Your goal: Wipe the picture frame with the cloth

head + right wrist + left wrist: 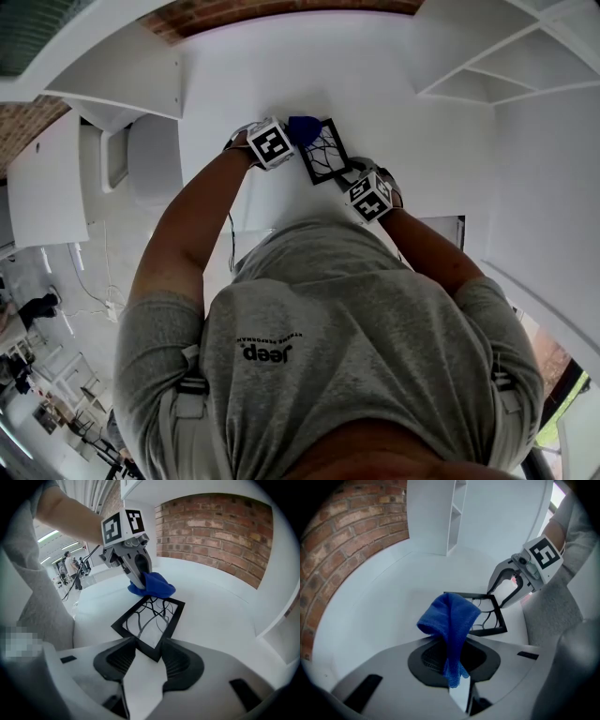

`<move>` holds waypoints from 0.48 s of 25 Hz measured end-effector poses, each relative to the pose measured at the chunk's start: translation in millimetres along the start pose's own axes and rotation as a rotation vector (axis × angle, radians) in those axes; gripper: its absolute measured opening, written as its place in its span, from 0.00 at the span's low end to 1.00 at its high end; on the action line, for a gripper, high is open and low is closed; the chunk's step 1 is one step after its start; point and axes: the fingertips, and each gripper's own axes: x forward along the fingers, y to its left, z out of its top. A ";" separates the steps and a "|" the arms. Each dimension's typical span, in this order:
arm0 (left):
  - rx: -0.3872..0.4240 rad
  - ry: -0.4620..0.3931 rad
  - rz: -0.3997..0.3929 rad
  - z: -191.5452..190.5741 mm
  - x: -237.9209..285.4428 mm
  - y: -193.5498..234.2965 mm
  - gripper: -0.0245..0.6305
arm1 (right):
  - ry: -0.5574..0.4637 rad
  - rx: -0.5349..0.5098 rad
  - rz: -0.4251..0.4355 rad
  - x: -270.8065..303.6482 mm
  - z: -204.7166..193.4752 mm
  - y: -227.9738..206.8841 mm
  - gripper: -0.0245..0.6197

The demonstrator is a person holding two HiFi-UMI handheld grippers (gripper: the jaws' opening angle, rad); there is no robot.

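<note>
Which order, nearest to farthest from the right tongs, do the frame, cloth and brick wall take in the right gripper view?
1. Frame: flat on the white surface, its near corner between the open right tongs.
2. Cloth: at the frame's far end.
3. Brick wall: behind, upper right.

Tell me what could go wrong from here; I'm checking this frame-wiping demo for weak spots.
1. The right tool has its jaws apart around the near corner of the picture frame without pressing it, so a wipe could slide the frame across the table.
2. The left tool pinches only a narrow end of the blue cloth; it may pull free mid-wipe.
</note>
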 end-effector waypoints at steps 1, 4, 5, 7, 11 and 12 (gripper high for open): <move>-0.002 -0.026 0.004 8.9 -3.7 0.3 0.13 | -0.001 0.001 0.000 0.4 0.0 -0.6 0.33; 0.014 -0.102 -0.016 43.7 -5.7 -9.1 0.13 | -0.006 0.006 0.003 1.8 -0.9 -0.6 0.33; 0.032 -0.120 -0.021 56.8 -4.3 -13.6 0.13 | -0.006 0.008 0.003 2.0 -0.8 0.0 0.33; 0.068 -0.135 -0.030 80.6 3.0 -22.8 0.13 | -0.003 0.011 0.004 2.4 0.1 0.8 0.33; 0.100 -0.073 -0.069 102.0 29.5 -41.9 0.13 | 0.001 0.016 0.003 2.6 0.9 1.3 0.33; 0.112 -0.057 -0.065 104.6 35.2 -43.1 0.13 | 0.000 0.018 0.002 2.7 1.1 1.5 0.33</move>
